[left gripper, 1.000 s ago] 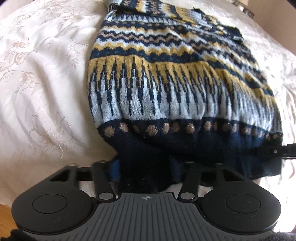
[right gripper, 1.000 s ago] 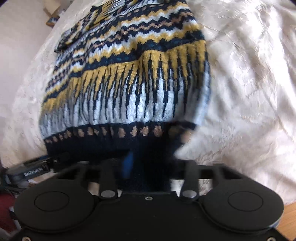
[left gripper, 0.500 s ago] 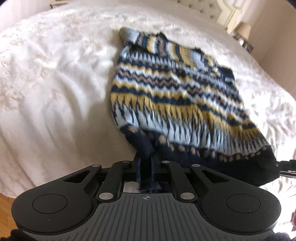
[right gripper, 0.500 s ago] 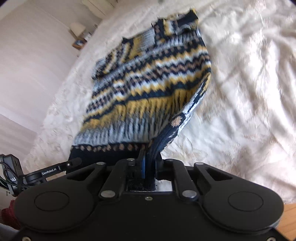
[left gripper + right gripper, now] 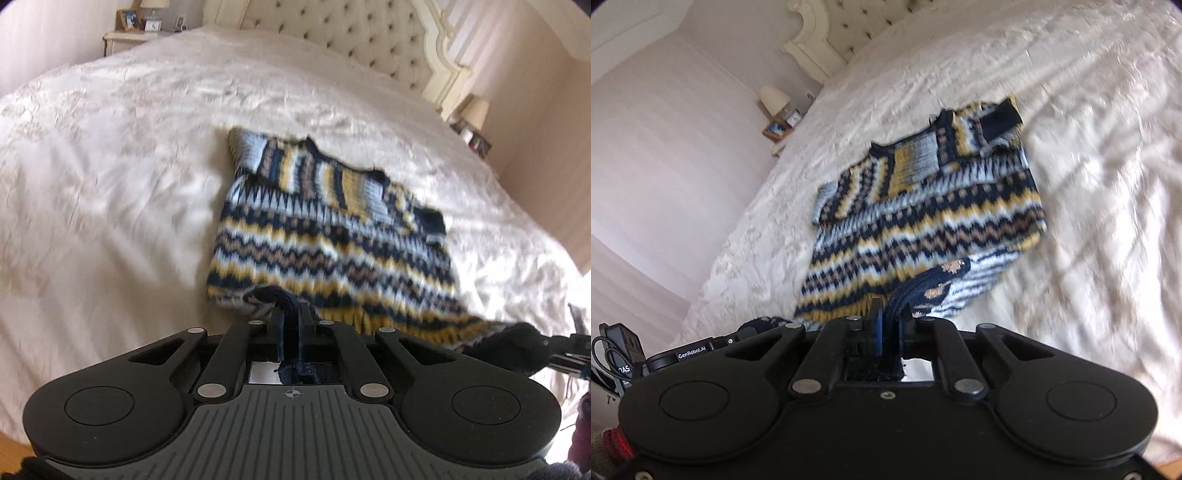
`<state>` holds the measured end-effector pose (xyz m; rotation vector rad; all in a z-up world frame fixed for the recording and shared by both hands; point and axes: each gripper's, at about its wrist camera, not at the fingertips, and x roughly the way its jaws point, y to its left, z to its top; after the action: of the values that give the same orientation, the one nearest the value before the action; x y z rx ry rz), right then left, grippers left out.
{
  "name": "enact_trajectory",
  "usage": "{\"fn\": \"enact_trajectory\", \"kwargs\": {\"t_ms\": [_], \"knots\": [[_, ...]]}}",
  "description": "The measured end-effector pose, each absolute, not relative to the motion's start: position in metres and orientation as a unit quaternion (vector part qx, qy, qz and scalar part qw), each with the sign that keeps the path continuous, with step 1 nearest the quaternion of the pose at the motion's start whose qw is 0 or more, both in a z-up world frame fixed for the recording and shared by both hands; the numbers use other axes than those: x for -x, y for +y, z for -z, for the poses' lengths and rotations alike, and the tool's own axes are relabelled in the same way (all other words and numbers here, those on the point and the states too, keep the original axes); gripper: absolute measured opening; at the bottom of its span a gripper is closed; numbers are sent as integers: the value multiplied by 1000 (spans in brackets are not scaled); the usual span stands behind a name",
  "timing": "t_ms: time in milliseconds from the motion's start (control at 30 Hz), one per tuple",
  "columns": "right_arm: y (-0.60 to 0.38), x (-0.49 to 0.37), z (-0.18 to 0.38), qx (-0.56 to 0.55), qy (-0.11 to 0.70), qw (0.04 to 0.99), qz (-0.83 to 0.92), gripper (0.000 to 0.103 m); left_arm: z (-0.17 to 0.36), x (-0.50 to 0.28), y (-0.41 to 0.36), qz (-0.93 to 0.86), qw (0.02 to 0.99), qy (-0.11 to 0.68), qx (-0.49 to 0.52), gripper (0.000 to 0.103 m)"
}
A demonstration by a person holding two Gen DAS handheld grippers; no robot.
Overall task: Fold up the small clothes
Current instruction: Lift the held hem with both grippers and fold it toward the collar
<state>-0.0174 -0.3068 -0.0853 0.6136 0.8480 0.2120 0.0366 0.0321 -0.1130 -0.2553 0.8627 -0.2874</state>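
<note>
Here, a patterned knit sweater [image 5: 332,236] spread on a white bedspread [image 5: 110,184], sleeves folded across the chest, near hem lifted off the bed. Left gripper [image 5: 291,314] pinching the dark navy hem at one corner, jaws pressed together on the fabric. Right gripper [image 5: 888,314] likewise clamped on the hem at the other corner [image 5: 923,288], knit bunched between its blue pads. Beyond: tufted headboard [image 5: 332,33], bedside lamp [image 5: 774,98]. Slightly blurred.
</note>
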Motion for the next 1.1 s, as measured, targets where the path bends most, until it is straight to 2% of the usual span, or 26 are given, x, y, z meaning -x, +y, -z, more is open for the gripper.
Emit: {"fn": "enact_trajectory", "kwargs": {"t_ms": [333, 800, 1100], "knots": [[-326, -56, 66, -307, 371, 872, -87, 15, 92, -113, 27, 147, 902, 387, 127, 6], [-345, -183, 78, -310, 363, 878, -31, 15, 97, -250, 2, 180, 902, 379, 102, 6], [-357, -245, 102, -319, 393, 862, 12, 16, 120, -320, -9, 178, 885, 418, 105, 6]]}}
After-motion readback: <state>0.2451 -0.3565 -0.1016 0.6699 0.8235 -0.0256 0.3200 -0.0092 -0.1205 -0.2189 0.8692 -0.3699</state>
